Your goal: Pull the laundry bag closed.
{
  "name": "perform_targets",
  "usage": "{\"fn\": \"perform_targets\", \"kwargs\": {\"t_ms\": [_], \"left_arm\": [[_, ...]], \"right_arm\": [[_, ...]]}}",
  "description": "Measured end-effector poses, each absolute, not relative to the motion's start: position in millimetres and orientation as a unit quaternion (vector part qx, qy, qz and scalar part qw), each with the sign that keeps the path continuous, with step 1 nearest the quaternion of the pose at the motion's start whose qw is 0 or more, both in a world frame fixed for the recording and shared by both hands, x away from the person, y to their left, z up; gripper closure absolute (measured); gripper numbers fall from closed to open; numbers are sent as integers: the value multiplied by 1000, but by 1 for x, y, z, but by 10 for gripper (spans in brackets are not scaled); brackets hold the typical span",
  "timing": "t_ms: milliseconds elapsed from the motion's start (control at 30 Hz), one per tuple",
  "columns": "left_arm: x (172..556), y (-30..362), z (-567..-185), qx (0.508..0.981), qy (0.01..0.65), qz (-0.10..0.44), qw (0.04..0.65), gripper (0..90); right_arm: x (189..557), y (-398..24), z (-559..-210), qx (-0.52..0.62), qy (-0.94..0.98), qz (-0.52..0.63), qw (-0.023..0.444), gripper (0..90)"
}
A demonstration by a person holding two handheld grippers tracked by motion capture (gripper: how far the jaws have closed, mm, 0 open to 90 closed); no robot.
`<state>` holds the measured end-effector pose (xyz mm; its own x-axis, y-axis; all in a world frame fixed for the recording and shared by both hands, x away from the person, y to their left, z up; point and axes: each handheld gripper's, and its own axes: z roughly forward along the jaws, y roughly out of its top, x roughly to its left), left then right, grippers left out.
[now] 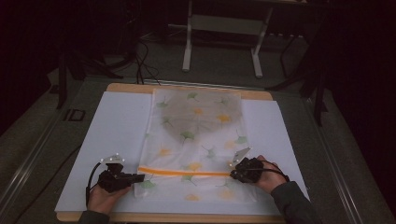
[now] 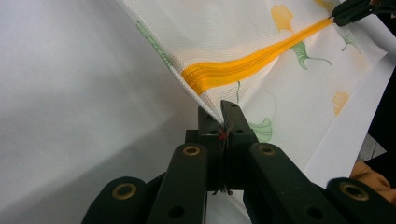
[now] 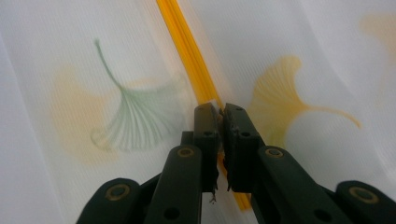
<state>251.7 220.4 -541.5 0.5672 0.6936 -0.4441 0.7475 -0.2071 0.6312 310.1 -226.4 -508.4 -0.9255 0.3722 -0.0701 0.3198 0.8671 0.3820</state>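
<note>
1. The left hand-held gripper (image 2: 223,116), low in the middle of its own view, has its jaws together on the side edge of the mesh laundry bag (image 1: 196,140), just below the end of the orange zipper (image 2: 252,63).
2. The right hand-held gripper (image 3: 219,116) has its jaws together on the zipper line of the bag; what it pinches is most likely the slider, though the jaws hide it.
3. In the high view the left hand-held gripper (image 1: 140,178) sits at the lower left and the right hand-held gripper (image 1: 233,173) at the lower right, at the two ends of the zipper (image 1: 184,172).
4. The bag lies flat in the middle of the frame on a white sheet (image 1: 107,140) that covers the wooden worktop (image 1: 130,87).
5. Progress, as a judgement: both grips are set, one anchoring the edge and one on the zipper. Whether the zipper is open or closed cannot be told, so any run along it looks undone.
6. The bag shows printed ginkgo leaves in green and yellow; no brand, label or writing can be read.
</note>
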Motion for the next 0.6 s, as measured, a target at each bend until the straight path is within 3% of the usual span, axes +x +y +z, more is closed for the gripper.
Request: {"fn": "perform_targets", "kwargs": {"t_ms": [600], "left_arm": [[251,223,-542,773,469,-32,427,885]], "right_arm": [[307,-262,-504,206,960,174,70,847]]}}
